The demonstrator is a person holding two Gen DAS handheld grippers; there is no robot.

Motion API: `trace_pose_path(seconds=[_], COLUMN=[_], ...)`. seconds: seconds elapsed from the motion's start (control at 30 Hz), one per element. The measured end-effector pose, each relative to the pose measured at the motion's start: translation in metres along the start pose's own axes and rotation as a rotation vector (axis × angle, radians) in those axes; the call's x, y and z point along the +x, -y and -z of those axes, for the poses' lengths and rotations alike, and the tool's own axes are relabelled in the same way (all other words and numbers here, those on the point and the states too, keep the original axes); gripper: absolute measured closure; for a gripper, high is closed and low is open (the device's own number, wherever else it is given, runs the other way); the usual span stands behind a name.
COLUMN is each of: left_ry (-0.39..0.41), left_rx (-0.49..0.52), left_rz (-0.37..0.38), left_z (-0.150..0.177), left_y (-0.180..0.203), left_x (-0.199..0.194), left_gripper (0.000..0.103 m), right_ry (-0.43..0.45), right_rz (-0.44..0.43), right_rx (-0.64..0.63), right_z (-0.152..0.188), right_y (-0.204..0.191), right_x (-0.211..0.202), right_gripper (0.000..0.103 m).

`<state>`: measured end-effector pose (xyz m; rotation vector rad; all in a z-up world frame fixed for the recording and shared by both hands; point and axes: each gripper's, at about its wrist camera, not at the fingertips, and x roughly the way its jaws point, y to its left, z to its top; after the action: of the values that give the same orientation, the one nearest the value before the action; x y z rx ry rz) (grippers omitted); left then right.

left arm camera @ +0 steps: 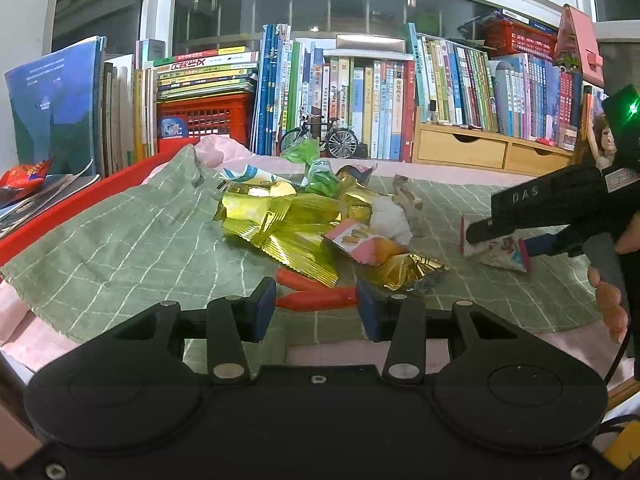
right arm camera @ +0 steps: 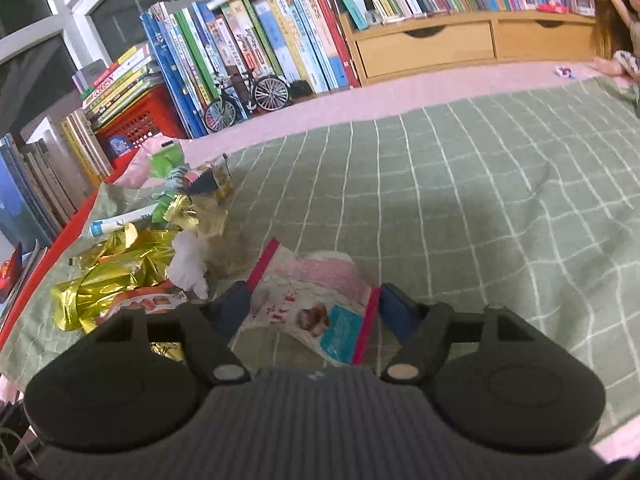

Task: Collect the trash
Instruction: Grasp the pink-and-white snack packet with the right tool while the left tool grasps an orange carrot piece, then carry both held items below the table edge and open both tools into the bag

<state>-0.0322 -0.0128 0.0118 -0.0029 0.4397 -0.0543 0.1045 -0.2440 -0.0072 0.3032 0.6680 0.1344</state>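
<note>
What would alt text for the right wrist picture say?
Open right gripper straddles a pink-and-white snack wrapper lying on a green checked cloth. Gold wrappers and a white tissue are piled to its left, with bookshelves behind.

Both cameras ride low over the green checked cloth (left arm camera: 120, 240), each looking forward and somewhat down past its own fingers toward the bookshelf (left arm camera: 360, 92) at 12 o'clock. The left wrist view sits level and close to the wrapper pile (left arm camera: 288, 224), seeing the right gripper (left arm camera: 496, 246) at 3 o'clock. The right wrist view is rolled, the pile (right arm camera: 120, 272) at 9 o'clock; both share pile, cloth, toy bicycle (right arm camera: 248, 96).
</note>
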Motion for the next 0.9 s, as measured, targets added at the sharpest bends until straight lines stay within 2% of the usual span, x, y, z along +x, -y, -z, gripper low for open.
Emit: trace_pose_path(seconds=[0.17,0.23,0.57,0.9], left_ry=[0.002,0.003,0.012,0.002], left_rx=[-0.005,-0.005,0.01,0.04], left_rz=[0.004,0.008,0.027,0.07], left_z=[-0.001,-0.001,-0.002,0.004], left_y=[0.0,0.002,0.007,0.019], left_x=[0.001,0.0,-0.009,-0.024], left_gripper=[0.061,0.061,0.061,0.061], right_ry=[0.026,0.034,0.06,0.064], right_rz=[-0.019,-0.02,-0.052,-0.076], right_rx=[-0.035,-0.052,-0.094,-0.161], right_z=[0.0,0.0,0.009,0.034], right_y=[-0.006,-0.008,-0.006,-0.008], right_x=[-0.01,-0.015,-0.047,-0.086], right_gripper=[0.068,0.072,0.073,0.073])
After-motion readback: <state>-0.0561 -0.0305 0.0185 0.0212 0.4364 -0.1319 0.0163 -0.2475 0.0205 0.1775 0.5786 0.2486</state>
